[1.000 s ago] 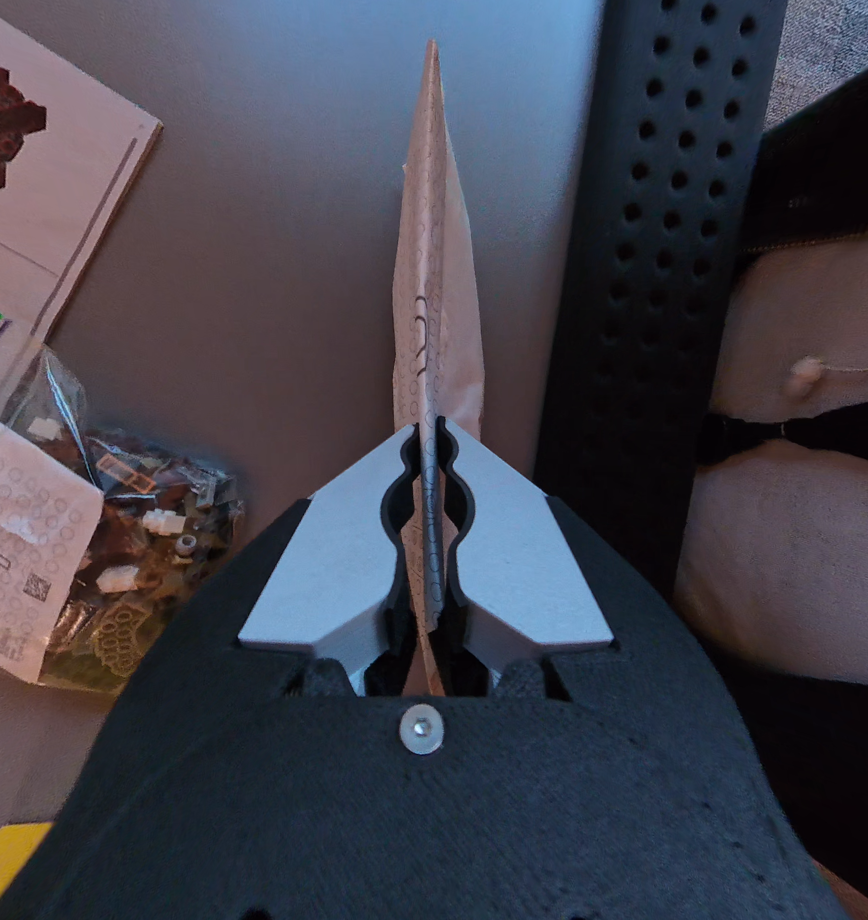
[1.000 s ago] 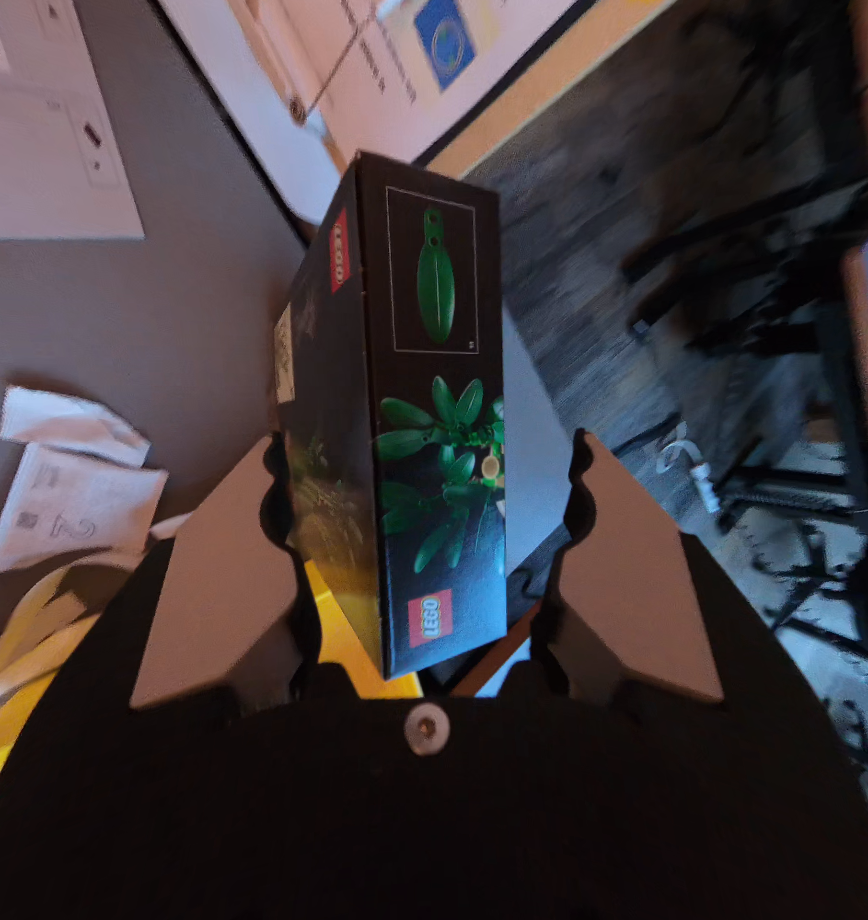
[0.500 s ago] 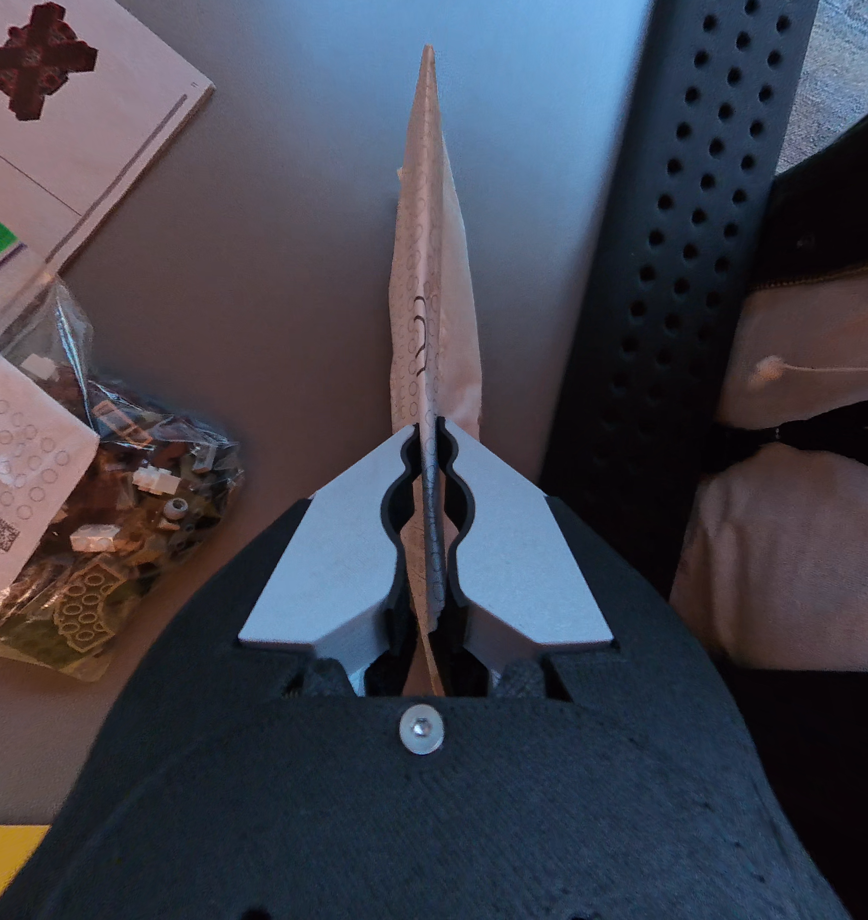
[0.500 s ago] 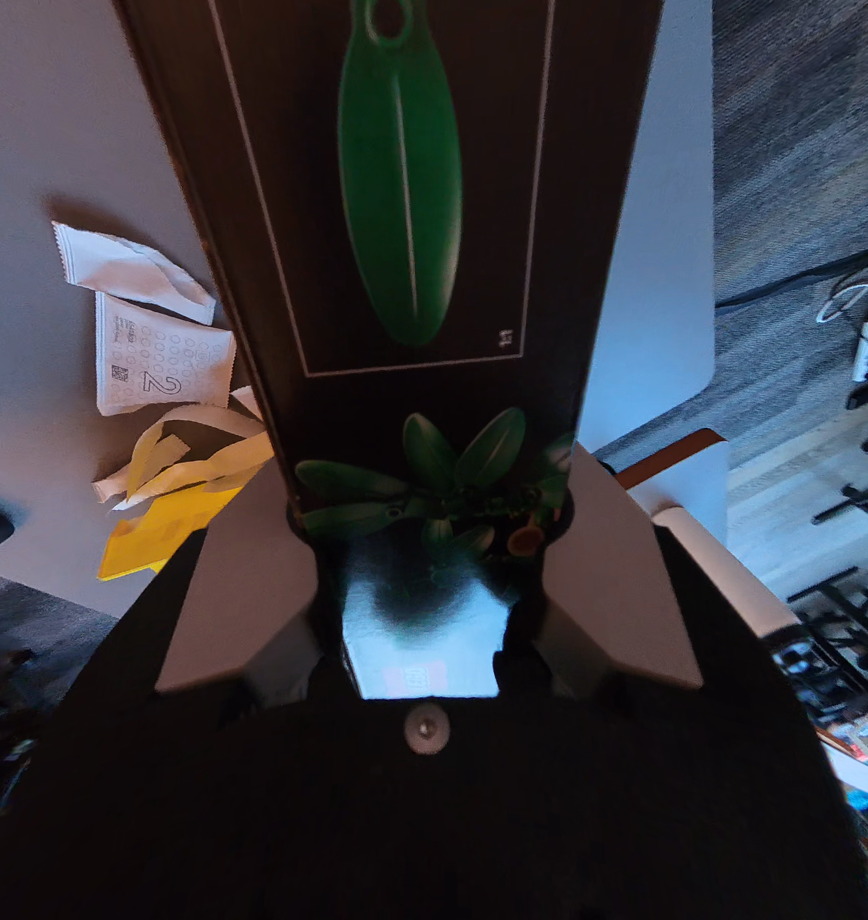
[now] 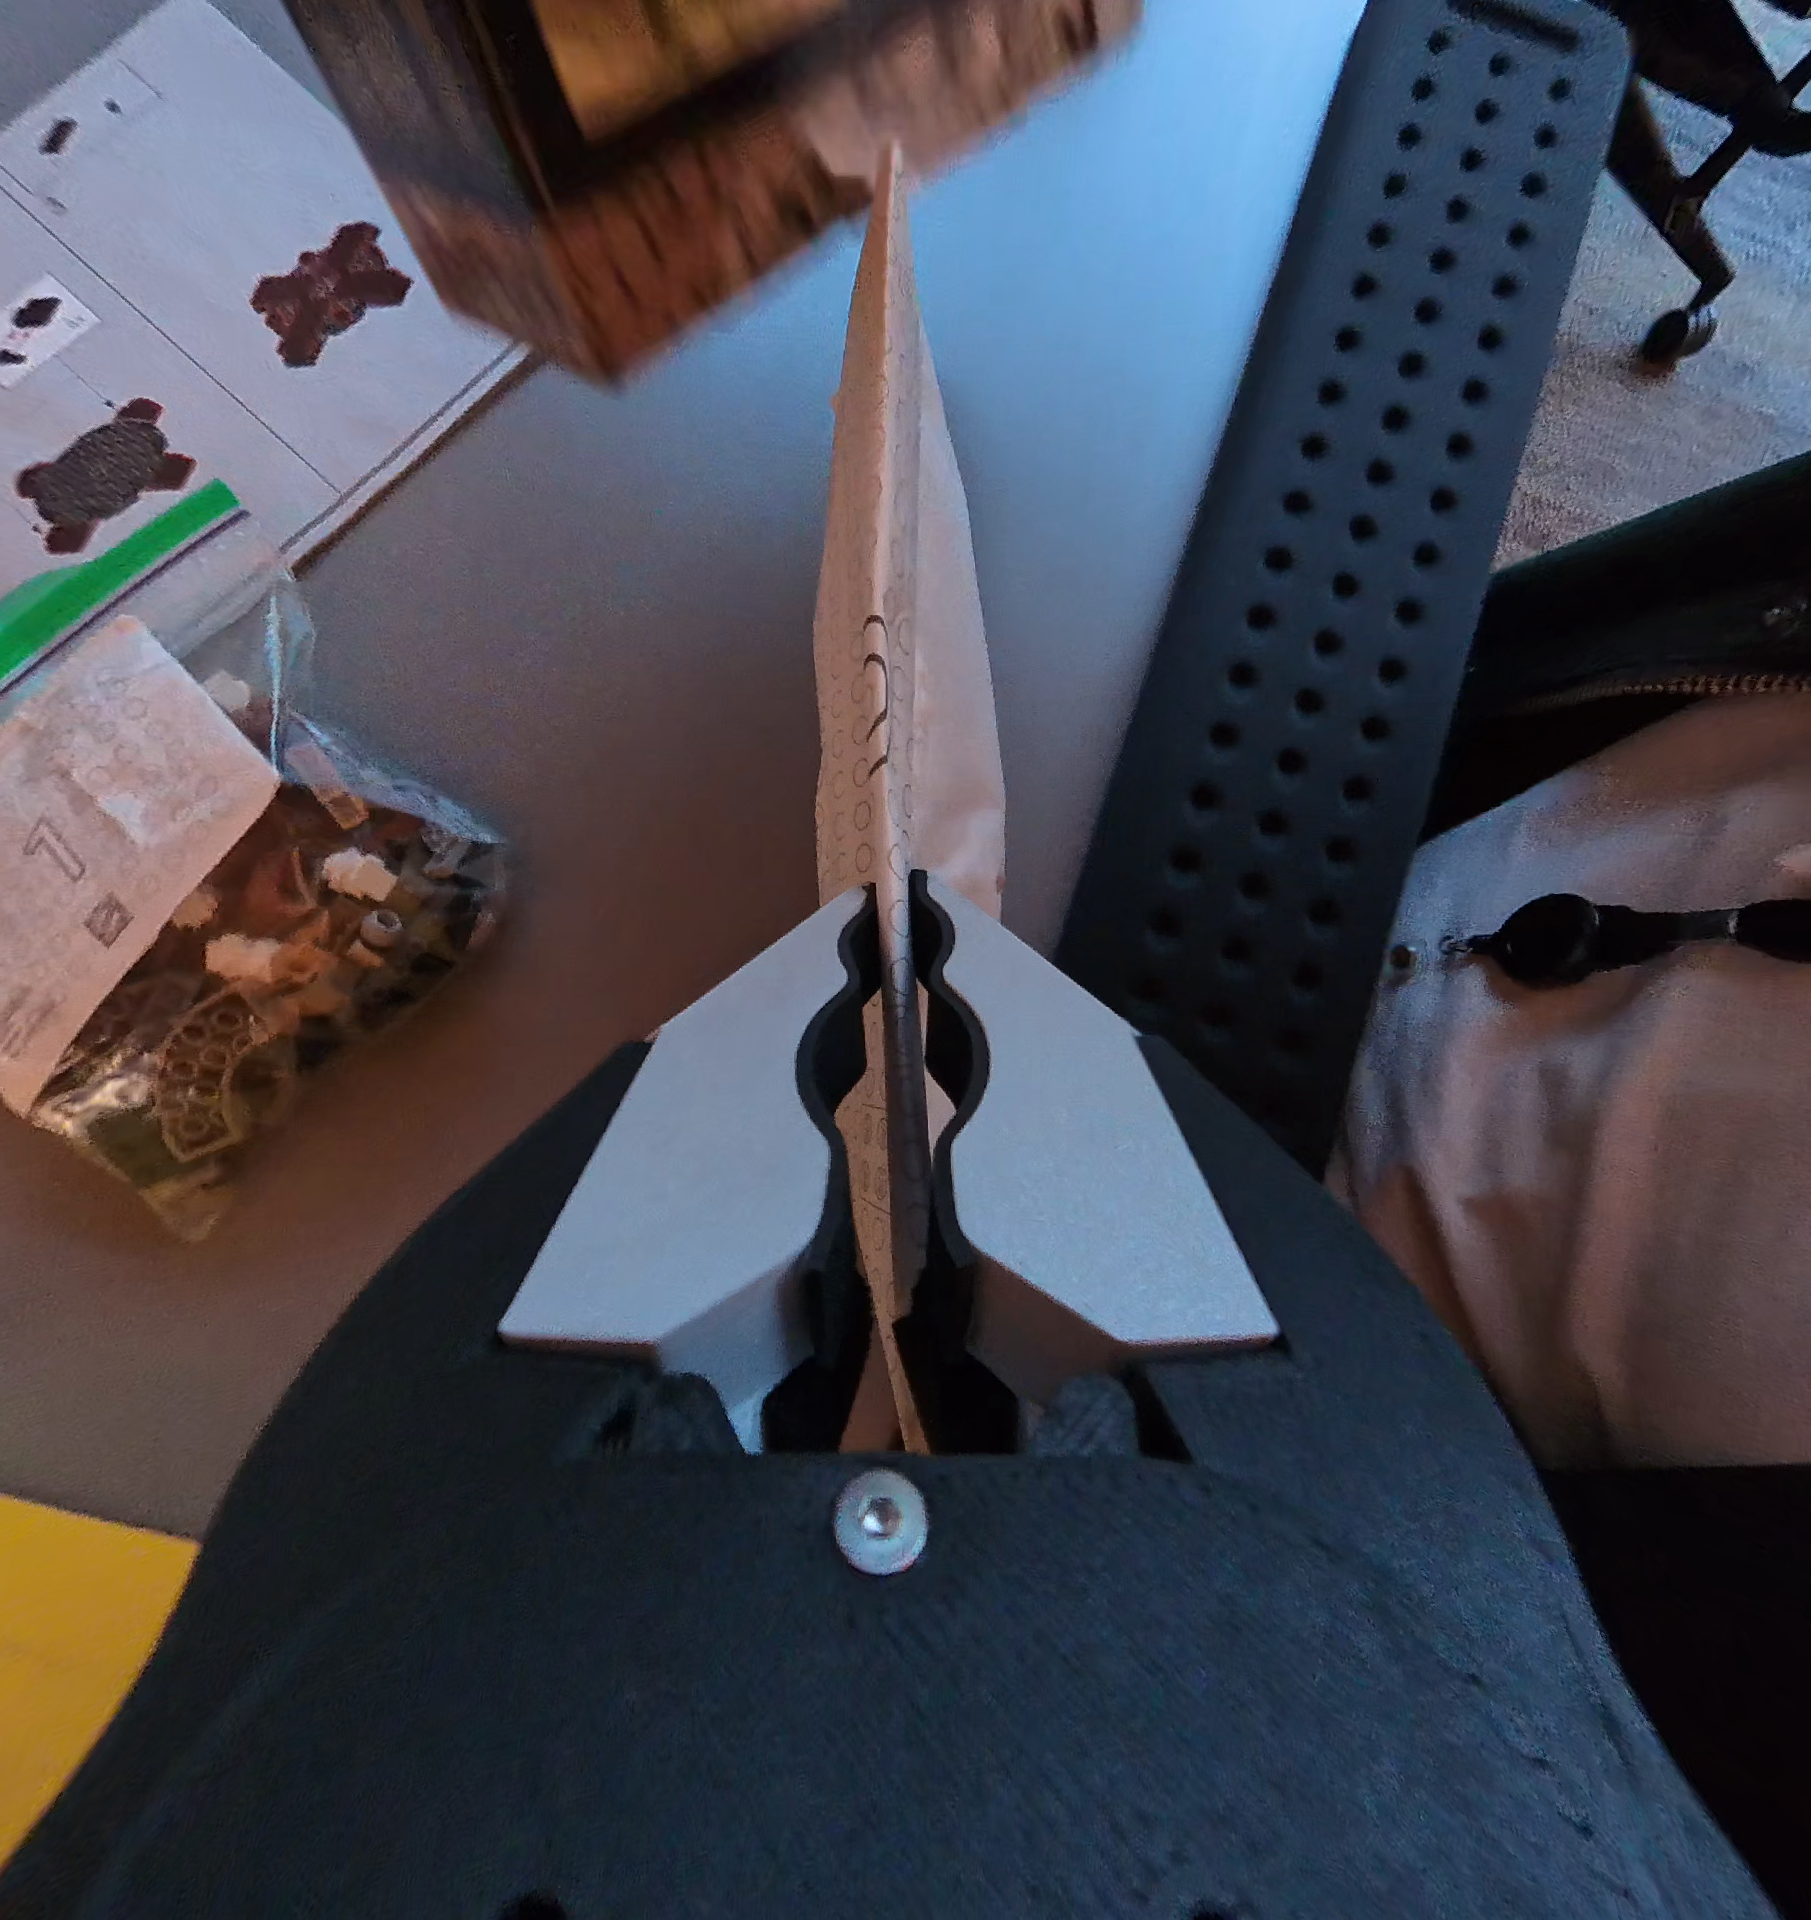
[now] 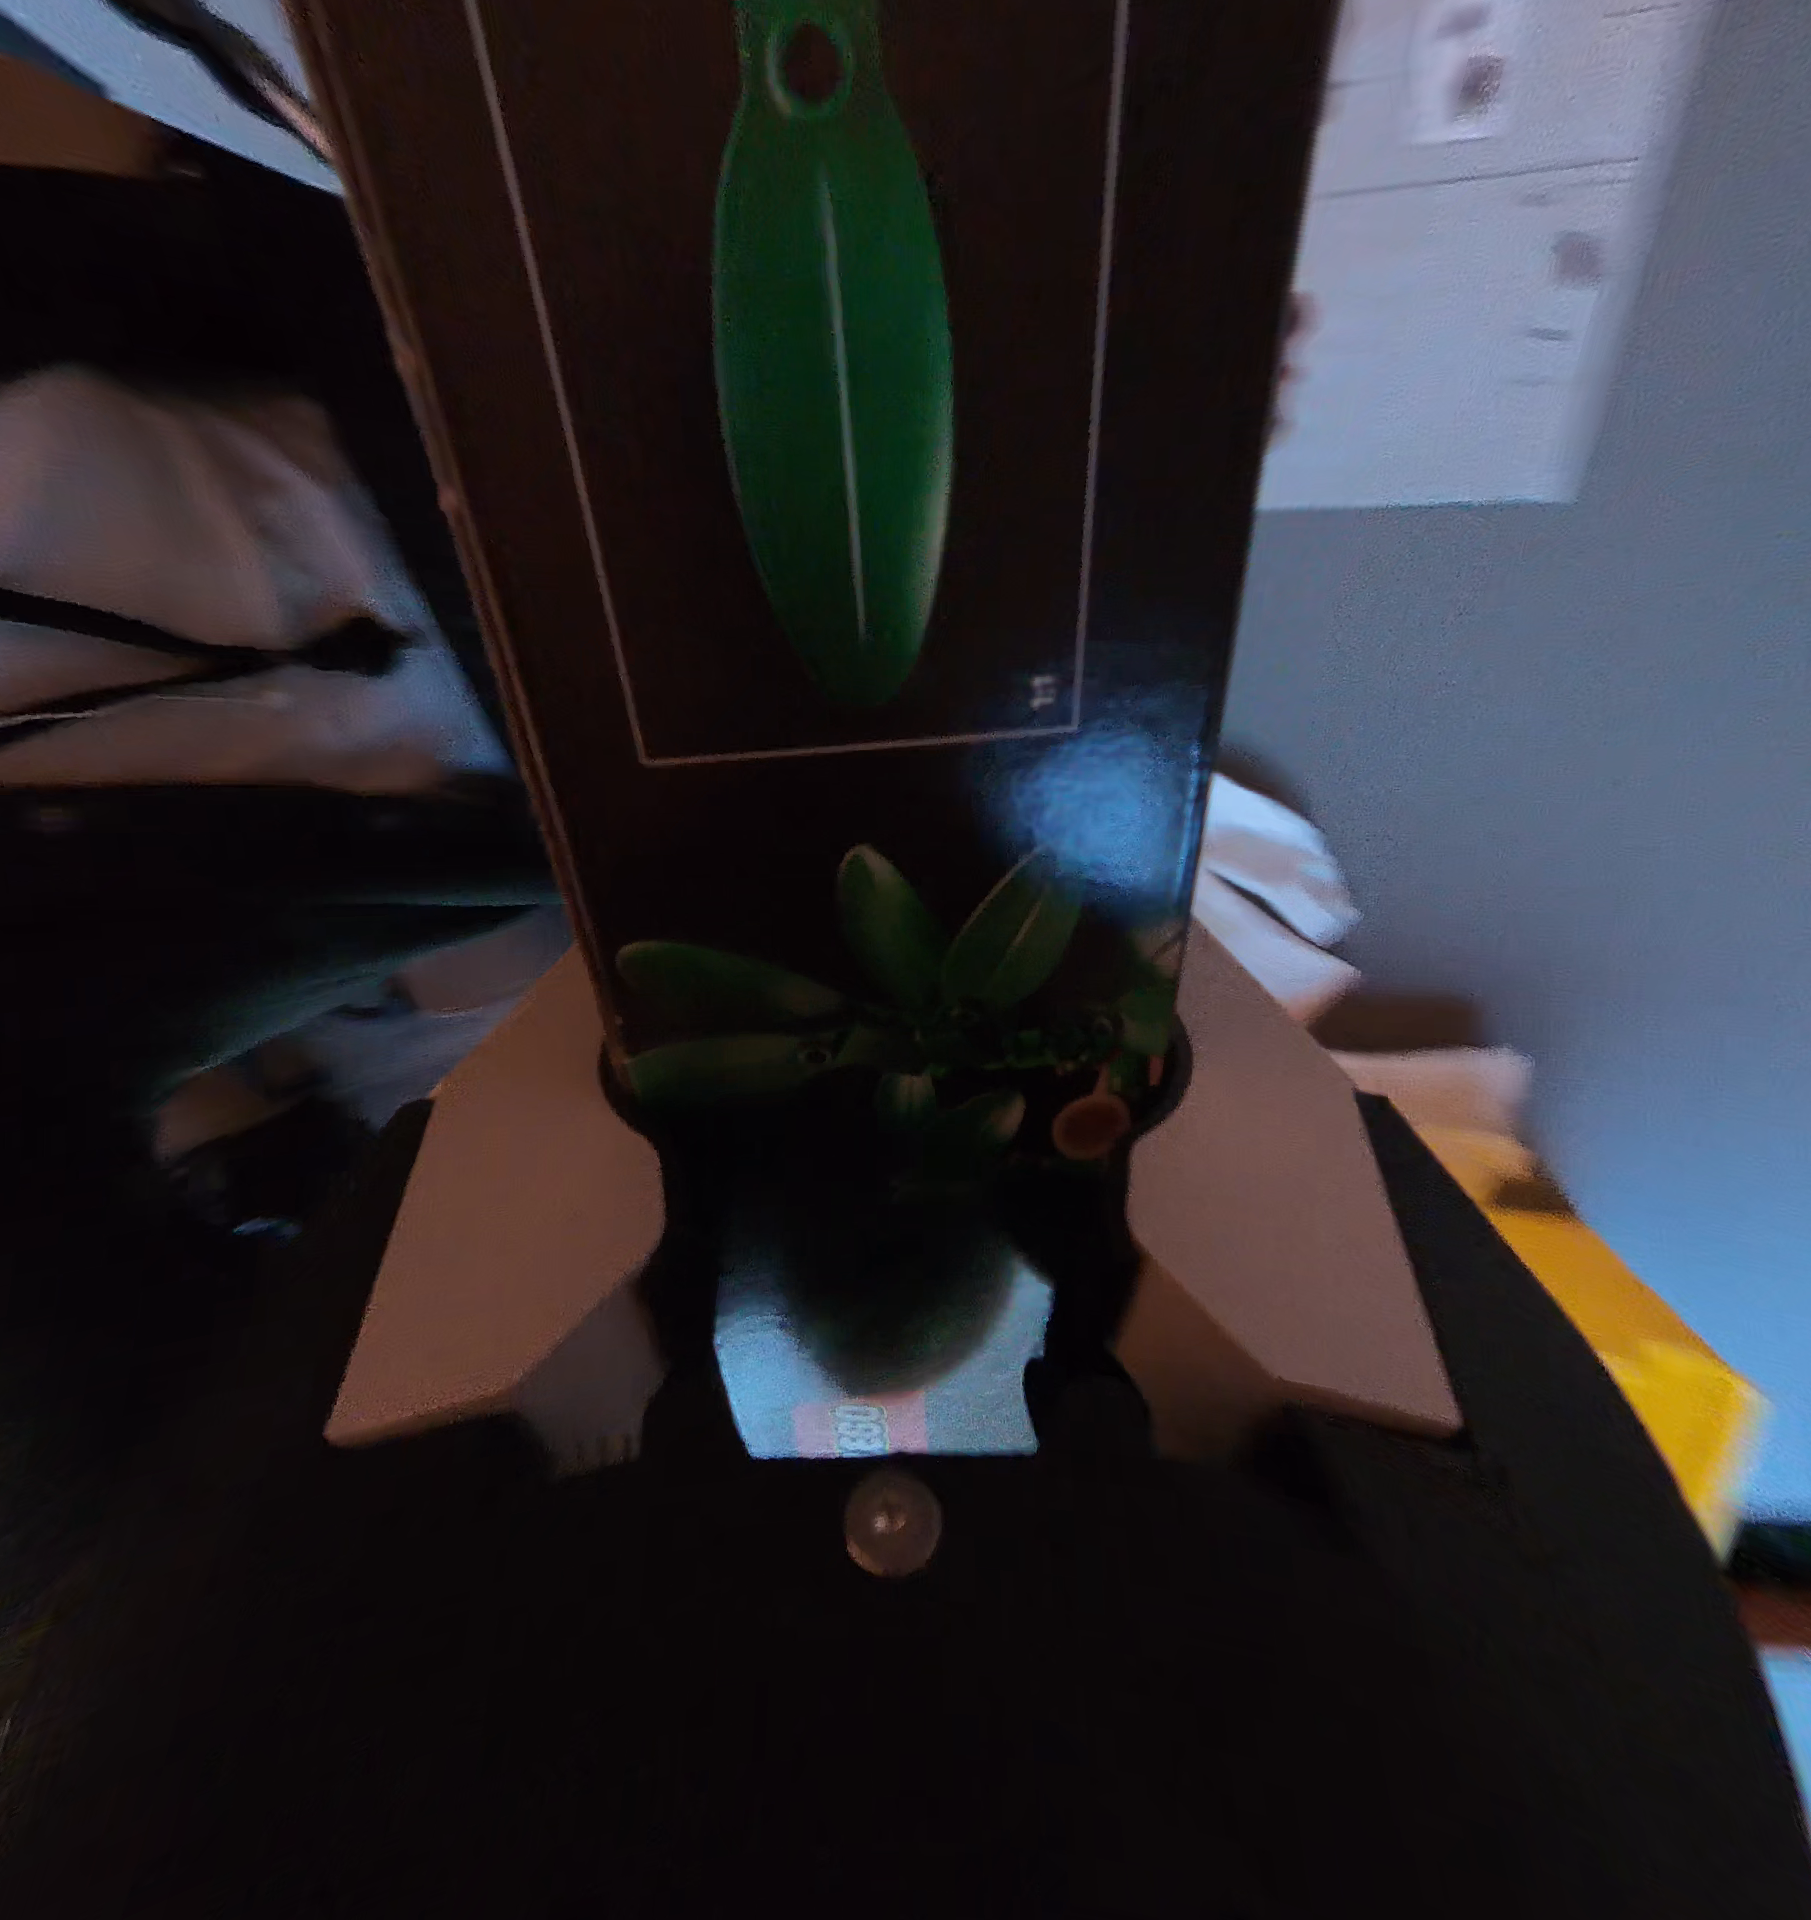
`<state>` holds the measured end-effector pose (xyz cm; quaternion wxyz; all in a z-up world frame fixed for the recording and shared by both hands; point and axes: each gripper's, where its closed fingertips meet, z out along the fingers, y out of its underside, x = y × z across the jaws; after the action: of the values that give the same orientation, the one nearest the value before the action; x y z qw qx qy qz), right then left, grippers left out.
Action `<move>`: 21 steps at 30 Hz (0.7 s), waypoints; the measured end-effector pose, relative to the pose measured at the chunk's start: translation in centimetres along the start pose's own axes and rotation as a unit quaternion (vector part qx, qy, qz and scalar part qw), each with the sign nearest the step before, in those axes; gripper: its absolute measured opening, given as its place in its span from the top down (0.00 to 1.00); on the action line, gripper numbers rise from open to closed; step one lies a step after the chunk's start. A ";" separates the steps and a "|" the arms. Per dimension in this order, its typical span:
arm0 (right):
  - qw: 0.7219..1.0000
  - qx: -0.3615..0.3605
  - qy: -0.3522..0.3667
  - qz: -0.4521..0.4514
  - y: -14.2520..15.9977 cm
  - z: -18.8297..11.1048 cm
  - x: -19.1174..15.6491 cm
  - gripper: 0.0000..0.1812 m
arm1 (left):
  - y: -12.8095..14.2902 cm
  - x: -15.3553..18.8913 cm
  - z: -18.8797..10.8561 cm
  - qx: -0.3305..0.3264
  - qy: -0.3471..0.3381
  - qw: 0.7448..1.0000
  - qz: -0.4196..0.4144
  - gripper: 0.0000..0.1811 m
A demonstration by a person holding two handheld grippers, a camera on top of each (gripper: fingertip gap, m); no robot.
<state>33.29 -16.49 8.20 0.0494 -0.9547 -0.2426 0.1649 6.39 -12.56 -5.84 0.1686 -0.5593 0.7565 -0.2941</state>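
My left hand-held gripper (image 5: 888,914) pinches a flat paper pouch (image 5: 896,582) edge-on above the grey counter (image 5: 589,582); a bag of bricks (image 5: 246,935) lies toward its left edge. My right hand-held gripper (image 6: 896,1049) clamps a dark box (image 6: 859,416) printed with green leaves.
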 end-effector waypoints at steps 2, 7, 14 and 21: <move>0.999 -0.005 -0.043 -0.003 -0.3 3.5 -1.3 0.50 | 0.6 1.0 -1.5 0.011 -0.010 1.000 0.001 0.99; 0.988 -0.021 -0.144 0.045 -0.6 9.3 -0.7 0.51 | 3.5 2.9 -4.4 0.005 -0.039 0.999 0.002 0.99; 0.962 -0.026 -0.264 0.059 -1.7 12.5 1.1 0.50 | 4.7 2.9 -6.3 0.026 -0.050 0.998 -0.015 1.00; 0.971 0.011 -0.224 0.084 -2.5 15.5 6.6 0.46 | 4.4 1.3 -6.7 0.036 -0.051 0.998 -0.020 1.00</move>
<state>32.40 -10.95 -7.83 -0.0095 -0.9101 -0.1641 0.3804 -1.18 -11.20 -3.39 0.2206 -0.5822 0.7247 -0.2953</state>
